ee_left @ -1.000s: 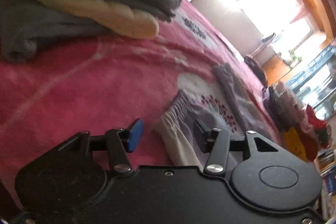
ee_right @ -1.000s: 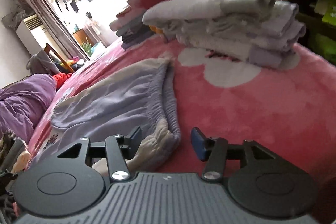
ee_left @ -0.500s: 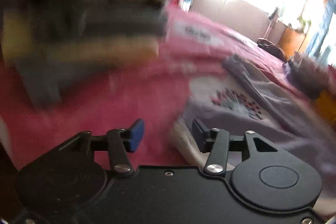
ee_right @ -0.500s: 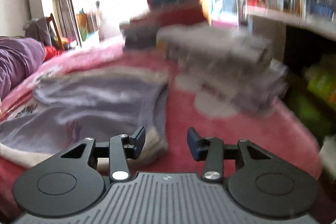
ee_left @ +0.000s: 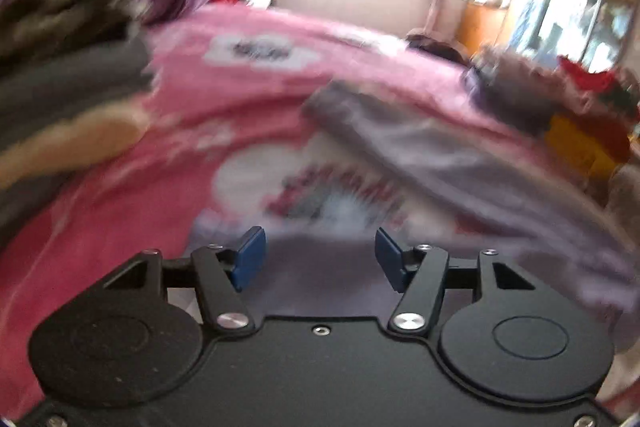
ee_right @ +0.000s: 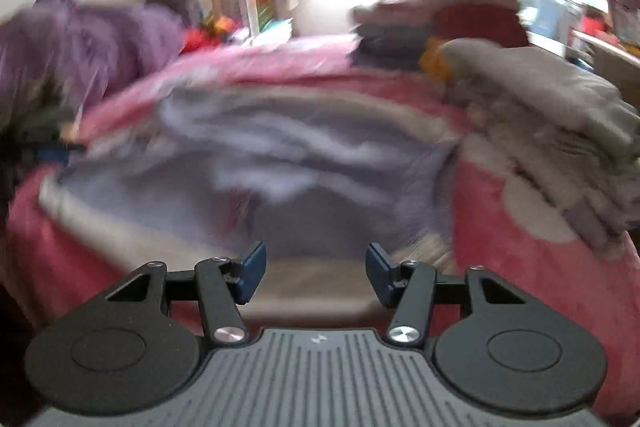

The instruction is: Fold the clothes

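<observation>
Lavender garment (ee_right: 288, 163) lies spread flat on the pink blanket (ee_left: 120, 211) just ahead of left gripper (ee_left: 316, 259) and right gripper (ee_right: 316, 271) – both spread, holding nothing – looks light, limp, likely bunches; best pinched at the gathered hem, frames blurred.

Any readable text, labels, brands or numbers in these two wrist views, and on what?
None can be read.
Dark marks on a white patch of the pink blanket: too blurred to tell whether they are text.
Small pale mark on the right gripper's grey ribbed body: too small to read.
</observation>
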A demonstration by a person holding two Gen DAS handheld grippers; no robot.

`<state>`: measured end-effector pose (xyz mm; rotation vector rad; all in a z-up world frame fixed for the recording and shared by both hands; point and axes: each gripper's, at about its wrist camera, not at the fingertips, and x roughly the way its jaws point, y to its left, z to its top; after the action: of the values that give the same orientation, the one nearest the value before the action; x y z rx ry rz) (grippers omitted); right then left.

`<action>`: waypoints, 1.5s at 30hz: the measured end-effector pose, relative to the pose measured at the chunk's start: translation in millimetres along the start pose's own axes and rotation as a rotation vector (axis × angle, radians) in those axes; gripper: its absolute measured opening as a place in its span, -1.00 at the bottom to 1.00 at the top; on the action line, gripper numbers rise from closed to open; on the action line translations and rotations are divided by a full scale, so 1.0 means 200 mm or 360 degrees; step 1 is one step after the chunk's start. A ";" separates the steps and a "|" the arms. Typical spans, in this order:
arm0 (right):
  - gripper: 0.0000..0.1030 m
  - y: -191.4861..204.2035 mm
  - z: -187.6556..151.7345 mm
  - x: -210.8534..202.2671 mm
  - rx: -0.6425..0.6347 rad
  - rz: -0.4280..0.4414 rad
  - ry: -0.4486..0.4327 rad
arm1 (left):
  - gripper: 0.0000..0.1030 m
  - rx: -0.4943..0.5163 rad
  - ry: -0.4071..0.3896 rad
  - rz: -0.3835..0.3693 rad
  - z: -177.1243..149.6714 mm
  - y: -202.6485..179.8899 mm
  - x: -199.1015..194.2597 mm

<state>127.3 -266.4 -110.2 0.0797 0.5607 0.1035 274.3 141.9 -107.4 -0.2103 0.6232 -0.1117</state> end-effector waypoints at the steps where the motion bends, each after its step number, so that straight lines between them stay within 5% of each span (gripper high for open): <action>1: 0.05 -0.03 0.04 0.00 0.0022 -0.0024 -0.0031 | 0.14 0.0002 -0.0022 -0.0018 0.03 -0.01 0.03; 8: 0.02 -0.14 0.31 0.24 -0.0247 -0.0215 -0.0061 | 0.14 -0.0070 -0.0063 -0.0104 0.18 -0.09 0.23; 14: -0.29 -0.16 0.44 0.57 -0.0397 -0.0133 0.0103 | 0.13 0.0094 -0.0012 -0.0199 0.24 -0.30 0.43; 17: -0.53 -0.23 0.37 0.79 -0.0606 -0.0368 0.0264 | 0.13 0.0183 0.0033 -0.0261 0.26 -0.42 0.55; 18: -0.53 -0.32 0.36 0.82 -0.0519 -0.0376 0.0289 | 0.13 0.0218 0.0050 -0.0278 0.27 -0.46 0.58; 21: -0.55 -0.46 0.39 0.80 -0.0266 -0.0319 0.0241 | 0.13 0.0310 0.0095 -0.0281 0.29 -0.54 0.69; 23: -0.54 -0.42 0.40 0.79 -0.0346 -0.0356 0.0226 | 0.13 0.0340 0.0120 -0.0278 0.31 -0.57 0.74; 30: -0.48 -0.37 0.48 0.63 -0.0349 -0.0145 0.0112 | 0.13 0.0439 0.0145 -0.0297 0.38 -0.62 0.84; 34: -0.41 -0.33 0.46 0.73 -0.0438 -0.0052 0.0244 | 0.13 0.0451 0.0287 -0.0196 0.40 -0.65 1.00; 36: -0.38 -0.34 0.41 0.81 -0.0469 -0.0092 0.0363 | 0.25 0.0460 0.0247 -0.0147 0.42 -0.66 1.07; 39: -0.44 -0.39 0.44 0.77 -0.0372 -0.0072 0.0300 | 0.19 0.0403 0.0098 0.0010 0.49 -0.65 1.06; 45: -0.20 -0.46 0.48 0.66 -0.0194 0.0097 0.0131 | 0.19 0.0344 0.0123 -0.0023 0.57 -0.49 0.93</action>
<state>297.0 -347.0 -108.8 -0.0259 0.6330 0.2007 488.3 34.1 -99.9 -0.0015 0.6816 -0.2005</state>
